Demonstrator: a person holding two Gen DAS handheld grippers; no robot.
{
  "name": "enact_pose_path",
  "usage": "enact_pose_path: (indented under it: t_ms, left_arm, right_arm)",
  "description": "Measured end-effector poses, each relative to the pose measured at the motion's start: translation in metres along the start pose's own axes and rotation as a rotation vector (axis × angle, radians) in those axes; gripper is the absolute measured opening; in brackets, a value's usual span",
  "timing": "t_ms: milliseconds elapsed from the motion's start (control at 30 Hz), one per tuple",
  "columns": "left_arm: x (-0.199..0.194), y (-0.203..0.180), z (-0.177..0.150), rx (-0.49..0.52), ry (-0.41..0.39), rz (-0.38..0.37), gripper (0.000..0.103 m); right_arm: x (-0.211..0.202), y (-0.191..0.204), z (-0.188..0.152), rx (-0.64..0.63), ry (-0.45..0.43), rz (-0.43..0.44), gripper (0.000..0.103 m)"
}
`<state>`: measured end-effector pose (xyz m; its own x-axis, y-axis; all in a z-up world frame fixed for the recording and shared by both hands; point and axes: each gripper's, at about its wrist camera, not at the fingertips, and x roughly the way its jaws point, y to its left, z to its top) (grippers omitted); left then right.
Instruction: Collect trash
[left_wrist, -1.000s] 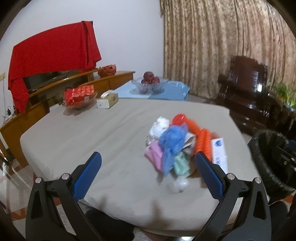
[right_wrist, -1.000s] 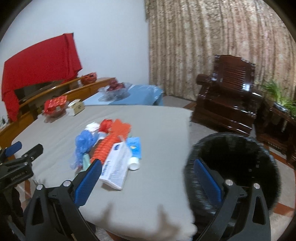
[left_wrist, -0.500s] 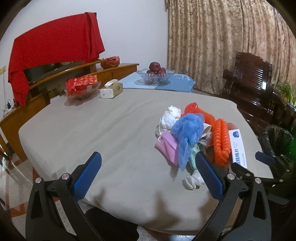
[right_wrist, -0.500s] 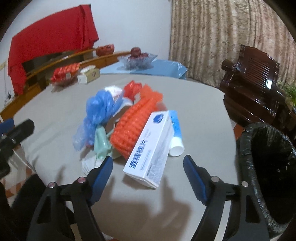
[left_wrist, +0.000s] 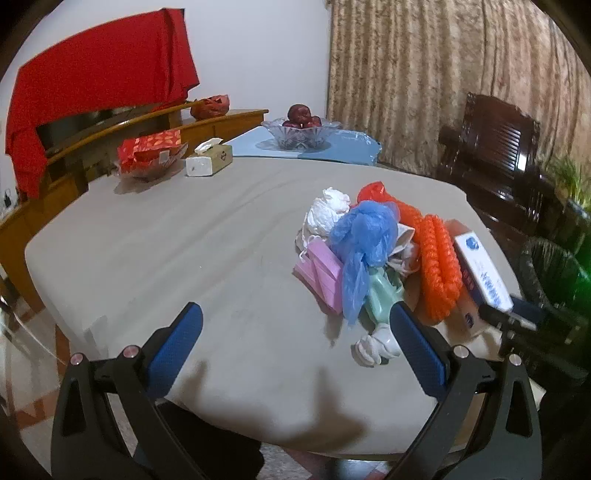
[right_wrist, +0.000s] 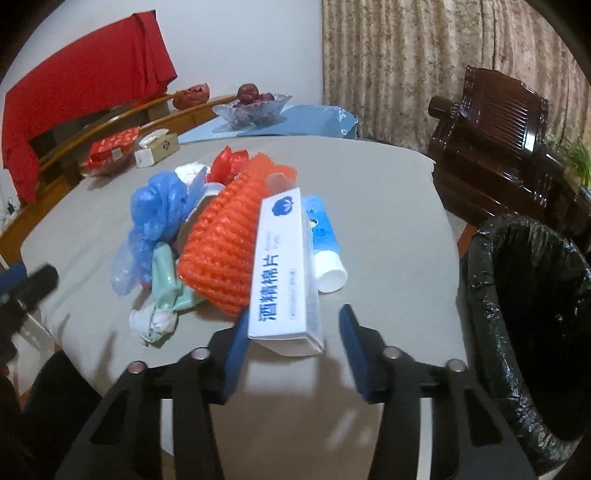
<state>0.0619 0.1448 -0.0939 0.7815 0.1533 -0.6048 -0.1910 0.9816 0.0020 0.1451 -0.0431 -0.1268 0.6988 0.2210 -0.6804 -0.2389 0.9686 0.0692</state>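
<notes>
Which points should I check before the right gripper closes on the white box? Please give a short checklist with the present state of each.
1. Right gripper open: ok, jaws are apart.
2. White box between the jaws: ok, its near end sits in the gap.
3. Left finger clear of the orange foam net: cannot tell, they look very close.
4. Blue tube outside the grip: ok, it lies beside the box.
5. Trash bin ready: ok, lined and open at the right.
6. Left gripper out of the way: ok, open and holding nothing.
</notes>
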Motion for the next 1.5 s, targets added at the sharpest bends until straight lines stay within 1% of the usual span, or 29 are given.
enact_pose_path:
  t_ms: [67, 133, 200, 233, 300, 333, 467, 567, 700, 767, 833, 900, 967, 1000, 1033, 1100, 1133, 1167, 1200, 1267, 1433, 1500]
  left_arm:
    - [-0.001, 0.001, 0.0, -0.005, -0.006, -0.001, 0.098]
    - [-0.002, 0.0, 0.001, -0.011, -0.01, -0.01, 0.098]
    - [-0.003, -0.004, 0.001, 0.005, -0.012, -0.01, 0.098]
    - [-0.002, -0.005, 0.001, 0.01, -0.013, -0.011, 0.098]
    - [-0.004, -0.007, 0.001, 0.019, -0.018, -0.019, 0.098]
    - [-0.004, -0.008, 0.001, 0.019, -0.021, -0.023, 0.098]
    - [-0.006, -0.014, 0.003, 0.017, -0.035, -0.044, 0.098]
    - [-0.005, -0.028, 0.006, 0.029, -0.043, -0.08, 0.096]
    - [0.001, -0.054, 0.009, 0.05, -0.041, -0.148, 0.09]
    - [0.008, -0.071, 0.011, 0.065, -0.04, -0.176, 0.086]
    - [0.015, -0.085, 0.011, 0.082, -0.036, -0.188, 0.085]
    - [0.024, -0.099, 0.01, 0.098, -0.03, -0.195, 0.08]
    - [0.035, -0.109, 0.011, 0.109, -0.02, -0.198, 0.072]
    - [0.042, -0.115, 0.01, 0.112, -0.009, -0.2, 0.07]
    - [0.05, -0.121, 0.01, 0.117, 0.002, -0.198, 0.066]
    - [0.061, -0.126, 0.01, 0.125, 0.017, -0.192, 0.058]
    - [0.066, -0.129, 0.01, 0.129, 0.025, -0.19, 0.049]
    - [0.071, -0.132, 0.01, 0.13, 0.034, -0.196, 0.037]
    - [0.074, -0.133, 0.009, 0.126, 0.041, -0.206, 0.032]
    - [0.073, -0.133, 0.009, 0.122, 0.037, -0.202, 0.027]
    - [0.049, -0.137, 0.016, 0.127, -0.027, -0.222, 0.025]
    - [0.034, -0.142, 0.023, 0.122, -0.059, -0.246, 0.025]
  right_arm:
    - [0.0, -0.001, 0.002, 0.011, -0.014, -0.006, 0.046]
    - [0.006, 0.0, 0.004, 0.007, -0.002, -0.007, 0.046]
    - [0.013, 0.002, 0.005, 0.0, 0.003, -0.013, 0.046]
    - [0.015, 0.002, 0.005, -0.001, 0.002, -0.013, 0.044]
    - [0.019, 0.001, 0.006, -0.008, 0.002, 0.007, 0.033]
    - [0.019, 0.001, 0.006, -0.003, 0.003, 0.014, 0.032]
    - [0.002, -0.013, 0.009, 0.04, -0.04, 0.029, 0.031]
    - [-0.014, -0.024, 0.013, 0.061, -0.077, 0.036, 0.03]
    - [-0.038, -0.043, 0.014, 0.084, -0.122, 0.016, 0.03]
    - [-0.047, -0.054, 0.014, 0.098, -0.13, -0.005, 0.03]
    - [-0.05, -0.063, 0.015, 0.11, -0.128, -0.026, 0.03]
    - [-0.053, -0.073, 0.012, 0.126, -0.125, -0.041, 0.03]
    - [-0.053, -0.081, 0.01, 0.135, -0.122, -0.052, 0.03]
    - [-0.053, -0.085, 0.008, 0.141, -0.118, -0.056, 0.03]
    - [-0.053, -0.087, 0.007, 0.145, -0.116, -0.058, 0.03]
    - [-0.053, -0.091, 0.005, 0.151, -0.113, -0.06, 0.03]
    - [-0.053, -0.093, 0.005, 0.152, -0.112, -0.061, 0.03]
    - [-0.053, -0.094, 0.005, 0.151, -0.114, -0.061, 0.03]
    - [-0.053, -0.095, 0.004, 0.149, -0.116, -0.061, 0.03]
    - [-0.054, -0.096, 0.004, 0.145, -0.119, -0.064, 0.03]
    - [-0.065, -0.108, 0.005, 0.158, -0.147, -0.071, 0.03]
    - [-0.072, -0.115, 0.006, 0.165, -0.159, -0.084, 0.03]
